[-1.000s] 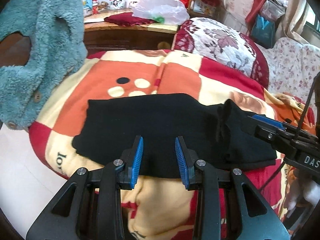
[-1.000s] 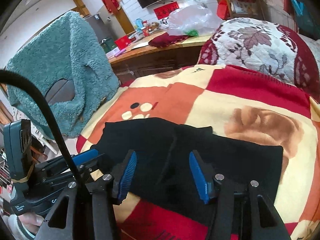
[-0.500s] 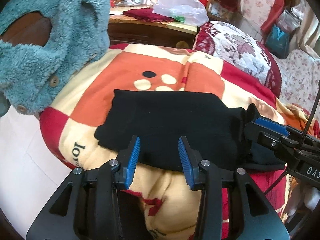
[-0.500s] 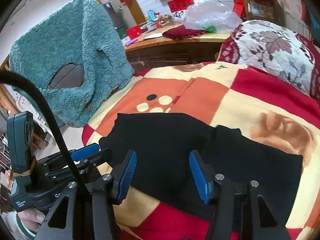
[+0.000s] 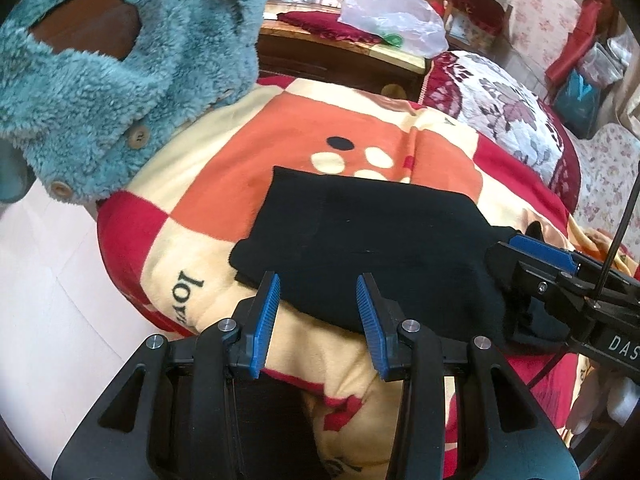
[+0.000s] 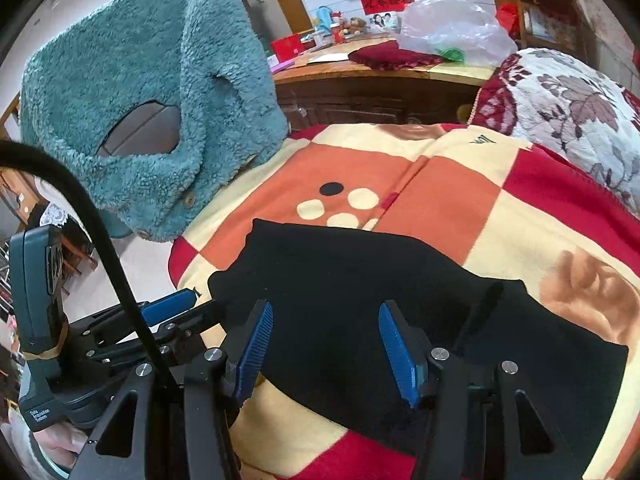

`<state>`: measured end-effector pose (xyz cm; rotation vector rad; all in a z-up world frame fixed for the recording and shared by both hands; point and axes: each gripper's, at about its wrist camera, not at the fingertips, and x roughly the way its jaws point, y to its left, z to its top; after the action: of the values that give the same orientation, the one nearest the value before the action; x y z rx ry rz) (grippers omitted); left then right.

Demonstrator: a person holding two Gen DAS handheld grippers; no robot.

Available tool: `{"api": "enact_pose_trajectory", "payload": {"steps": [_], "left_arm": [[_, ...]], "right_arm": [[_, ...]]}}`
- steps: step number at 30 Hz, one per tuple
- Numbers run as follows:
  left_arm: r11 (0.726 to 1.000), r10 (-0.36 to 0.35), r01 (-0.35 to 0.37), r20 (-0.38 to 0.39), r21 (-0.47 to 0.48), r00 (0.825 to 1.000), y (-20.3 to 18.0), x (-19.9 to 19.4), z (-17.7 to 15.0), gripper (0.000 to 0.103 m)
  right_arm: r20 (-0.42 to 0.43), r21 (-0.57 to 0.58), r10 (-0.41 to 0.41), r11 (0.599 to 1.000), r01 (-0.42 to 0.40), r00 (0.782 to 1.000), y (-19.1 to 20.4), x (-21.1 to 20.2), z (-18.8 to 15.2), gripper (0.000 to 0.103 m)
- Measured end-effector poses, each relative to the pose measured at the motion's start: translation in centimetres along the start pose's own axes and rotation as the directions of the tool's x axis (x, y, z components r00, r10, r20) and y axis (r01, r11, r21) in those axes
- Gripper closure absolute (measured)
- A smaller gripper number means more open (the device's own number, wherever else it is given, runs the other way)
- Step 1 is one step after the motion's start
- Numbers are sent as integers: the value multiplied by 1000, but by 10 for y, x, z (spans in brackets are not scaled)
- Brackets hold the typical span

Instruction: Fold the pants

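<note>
Left hand-held gripper (image 5: 317, 312) at bottom centre: jaws apart, empty. Right hand-held gripper (image 6: 326, 340): same, gaping, nothing between its jaws. Just past both, black pants (image 5: 372, 248) lie mid-frame on the checked blanket (image 5: 224, 184), already folded into a compact block; maybe one fold or tidy-up left. Teal fleece coat (image 5: 132, 60) upper left.
</note>
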<state>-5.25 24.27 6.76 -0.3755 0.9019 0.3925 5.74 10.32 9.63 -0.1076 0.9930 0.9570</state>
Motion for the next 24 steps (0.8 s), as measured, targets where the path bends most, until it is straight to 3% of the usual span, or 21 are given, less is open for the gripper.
{"api": "enact_pose_trajectory", "payload": {"steps": [5,11,16,21,24], "left_arm": [[997,-31,29,-29,-75,999,16,6,-1,64],[975,-132,116,-74,-192,988,35,17,-3,64],[929,-243,200,-107,-310,964,50,28,-9,61],[905,-270,217,-100,-365,958,57,33,-12,57],[889,-304,239,-111,-391,946,58,39,-13,57]], "right_arm": [[-22,-25,1,1000,-2,1000,7,10,2,49],[-38,-29,12,1000,-13,999,7,22,9,49],[-49,-59,45,997,-48,998,11,34,23,49],[-75,-136,73,987,-83,995,15,51,43,39],[-112,-181,79,979,-98,991,17,66,57,39]]}}
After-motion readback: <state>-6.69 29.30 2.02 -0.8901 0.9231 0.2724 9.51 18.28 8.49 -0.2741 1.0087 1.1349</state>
